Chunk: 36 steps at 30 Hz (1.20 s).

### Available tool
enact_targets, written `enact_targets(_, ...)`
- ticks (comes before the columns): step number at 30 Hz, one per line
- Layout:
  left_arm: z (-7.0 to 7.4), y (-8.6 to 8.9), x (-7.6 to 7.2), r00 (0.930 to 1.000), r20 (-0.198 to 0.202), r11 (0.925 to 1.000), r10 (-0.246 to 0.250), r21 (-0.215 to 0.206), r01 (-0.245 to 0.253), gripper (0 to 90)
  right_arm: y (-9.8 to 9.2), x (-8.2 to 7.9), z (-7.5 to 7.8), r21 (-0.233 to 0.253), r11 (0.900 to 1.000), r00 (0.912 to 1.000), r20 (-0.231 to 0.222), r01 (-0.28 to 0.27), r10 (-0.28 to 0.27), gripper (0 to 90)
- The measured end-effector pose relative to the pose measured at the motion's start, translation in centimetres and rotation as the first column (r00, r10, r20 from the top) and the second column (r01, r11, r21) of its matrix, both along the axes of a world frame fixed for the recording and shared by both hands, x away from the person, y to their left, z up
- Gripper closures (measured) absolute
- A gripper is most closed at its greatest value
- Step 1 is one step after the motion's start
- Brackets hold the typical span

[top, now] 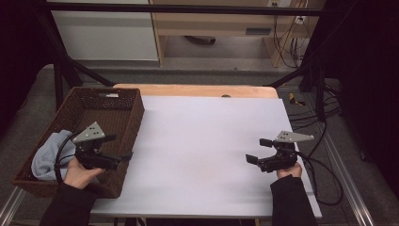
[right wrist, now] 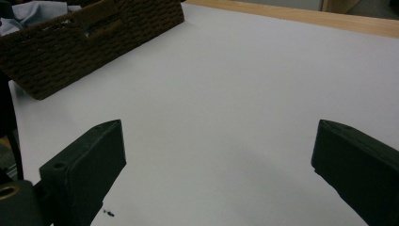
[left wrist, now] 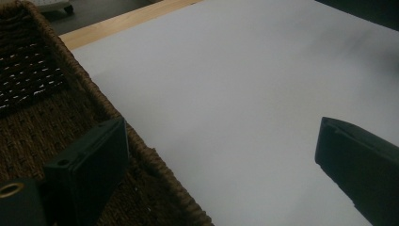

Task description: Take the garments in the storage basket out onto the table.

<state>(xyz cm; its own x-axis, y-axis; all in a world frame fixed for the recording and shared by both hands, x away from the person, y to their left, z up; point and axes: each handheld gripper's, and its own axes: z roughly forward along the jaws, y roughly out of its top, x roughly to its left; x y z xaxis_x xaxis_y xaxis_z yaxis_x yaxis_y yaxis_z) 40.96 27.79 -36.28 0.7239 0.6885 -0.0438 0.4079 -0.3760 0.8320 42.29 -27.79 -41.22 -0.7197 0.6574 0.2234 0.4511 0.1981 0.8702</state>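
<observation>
A brown wicker basket stands on the left of the table, with a light blue cloth bunched in its near-left corner. My left gripper hovers over the basket's right wall, jaws wide apart and holding nothing. In the left gripper view, the left gripper straddles the basket rim and the white sheet. My right gripper stands open and holds nothing over the right side of the sheet. The right gripper view shows the right gripper, the basket and the cloth far off.
A white sheet covers the table, and a wooden edge shows at the back. Black frame bars rise behind the basket. Cables lie on the floor to the right. A tiny dark speck lies on the sheet.
</observation>
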Motion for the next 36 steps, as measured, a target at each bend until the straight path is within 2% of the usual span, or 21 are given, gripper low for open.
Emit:
enact_targets(18,0.5,1.1,-0.3,0.9994,-0.024,0.9993,0.026,0.028,-0.026,3.2,0.1,0.1,-0.1,-0.007,1.0,1.0,-0.005,-0.002,0.002,4.0)
enact_targets(36,1.0,2.5,-0.7,0.998,-0.034,0.9981,0.053,0.035,-0.051,3.0,0.2,0.1,-0.3,-0.013,1.0,0.9999,-0.011,-0.002,0.001,4.1)
